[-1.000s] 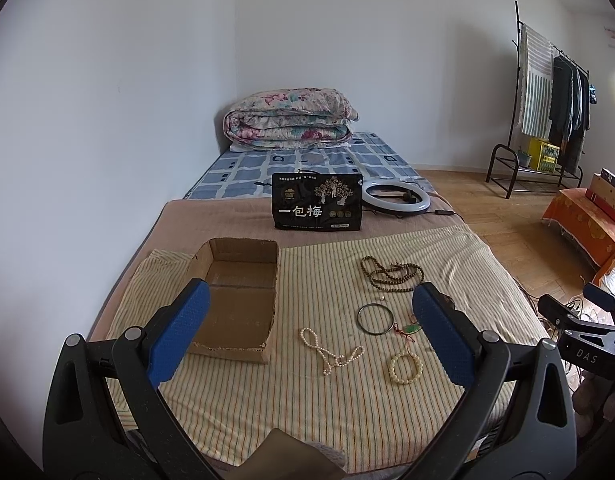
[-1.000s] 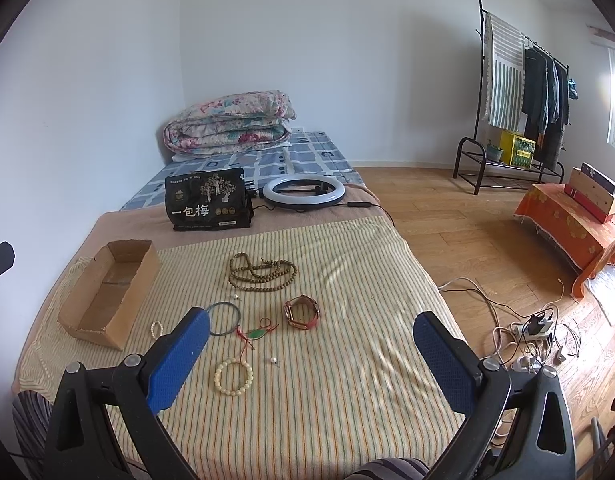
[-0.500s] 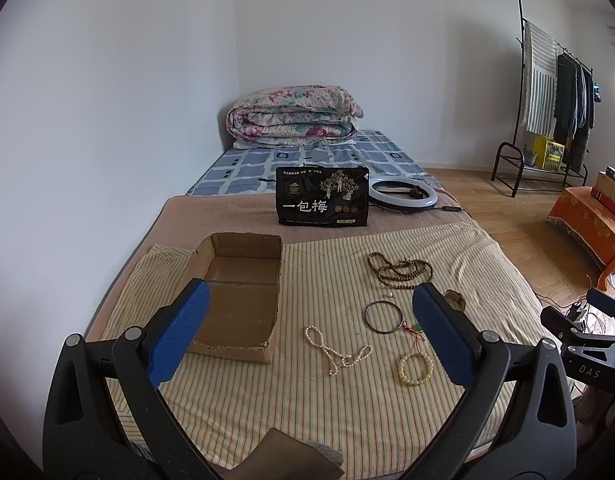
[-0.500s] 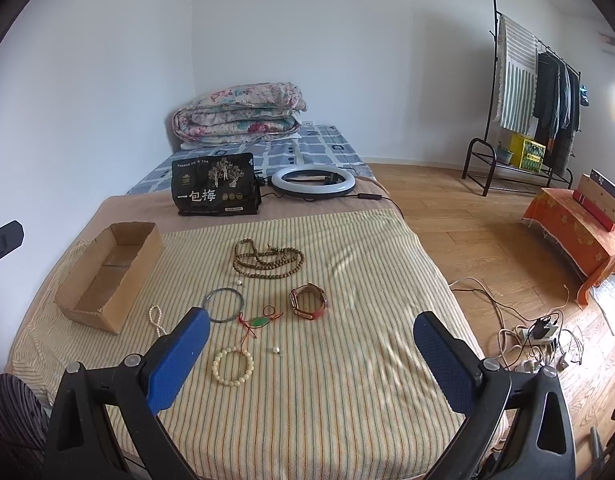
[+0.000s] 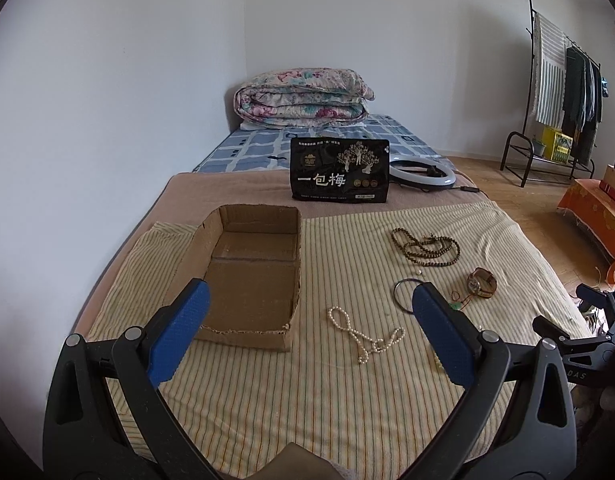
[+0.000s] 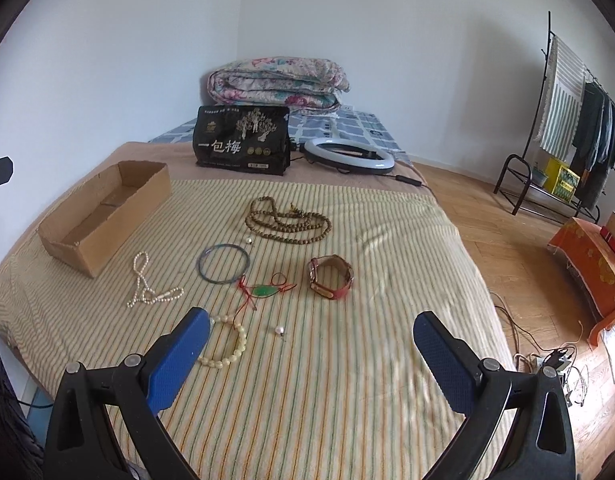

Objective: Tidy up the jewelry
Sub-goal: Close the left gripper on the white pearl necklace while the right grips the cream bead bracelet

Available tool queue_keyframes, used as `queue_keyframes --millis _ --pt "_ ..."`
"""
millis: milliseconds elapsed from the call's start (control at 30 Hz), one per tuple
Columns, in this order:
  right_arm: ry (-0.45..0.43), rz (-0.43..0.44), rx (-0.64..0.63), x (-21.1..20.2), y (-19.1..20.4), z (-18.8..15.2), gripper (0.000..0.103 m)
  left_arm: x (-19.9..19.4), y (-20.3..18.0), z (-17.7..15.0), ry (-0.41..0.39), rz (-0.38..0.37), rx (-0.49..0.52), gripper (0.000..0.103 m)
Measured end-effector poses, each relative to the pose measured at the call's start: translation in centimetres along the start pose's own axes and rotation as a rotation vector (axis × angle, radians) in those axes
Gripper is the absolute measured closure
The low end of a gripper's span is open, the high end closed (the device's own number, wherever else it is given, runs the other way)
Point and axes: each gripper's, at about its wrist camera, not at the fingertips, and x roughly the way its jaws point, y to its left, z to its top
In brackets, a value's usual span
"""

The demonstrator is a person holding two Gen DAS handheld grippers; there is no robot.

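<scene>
Only the right wrist view takes in the whole spread on the striped bedcover (image 6: pixel 347 380): one cream bead bracelet (image 6: pixel 231 350) beside the right gripper (image 6: pixel 310 344), one loose pearl (image 6: pixel 279 331), one green pendant on a red cord (image 6: pixel 263 291), one red-strapped watch (image 6: pixel 331 277), one thin dark bangle (image 6: pixel 224 263), one long brown bead necklace (image 6: pixel 288 221) and one pearl strand (image 6: pixel 145 286). In the left wrist view the cream bracelet and loose pearl are out of sight, and the left gripper (image 5: pixel 310 330) partly covers the bangle (image 5: pixel 403 292). That view looks down into the single cardboard box (image 5: pixel 251 280), which holds nothing, with the pearl strand (image 5: pixel 361 334) just right of it. Both grippers hang above the bed with jaws wide, gripping nothing.
</scene>
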Motion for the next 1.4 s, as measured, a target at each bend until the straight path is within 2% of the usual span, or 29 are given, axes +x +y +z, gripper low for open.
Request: queue_keyframes --millis 167,233,300,433,500,667,900,1000,1400 --pt "0.080 0.092 -0.019 3.8 1.2 -1.9 0.003 2.0 -1.0 -2.6 0.064 -0.036 0.018 0.010" --pt "0.122 0.127 -0.016 5.4 1.4 -2.4 0.012 2.9 -1.7 -3.5 0.097 -0.057 0.031 0.016" --pt "0.155 0.163 0.002 6.5 1.4 -2.8 0.016 3.7 -2.6 -4.4 0.130 -0.082 0.048 0.020" --pt "0.176 0.224 0.056 7.7 1.1 -2.9 0.017 5.8 -4.1 -5.8 0.175 -0.114 0.073 0.027" --pt "0.188 0.253 0.071 8.1 1.1 -3.0 0.019 7.0 -4.6 -6.2 0.200 -0.128 0.077 0.035" --pt "0.242 0.301 0.077 9.1 1.6 -3.6 0.028 10.3 -5.2 -6.9 0.268 -0.165 0.083 0.037" --pt "0.273 0.314 0.082 10.3 2.2 -3.6 0.039 14.2 -5.1 -8.2 0.359 -0.190 0.061 0.037" --pt "0.284 0.316 0.071 10.9 2.8 -3.5 0.042 15.3 -5.2 -8.7 0.383 -0.186 0.069 0.042" --pt "0.285 0.253 -0.017 11.9 4.5 -3.4 0.048 18.2 -5.1 -9.0 0.407 -0.185 0.061 0.043"
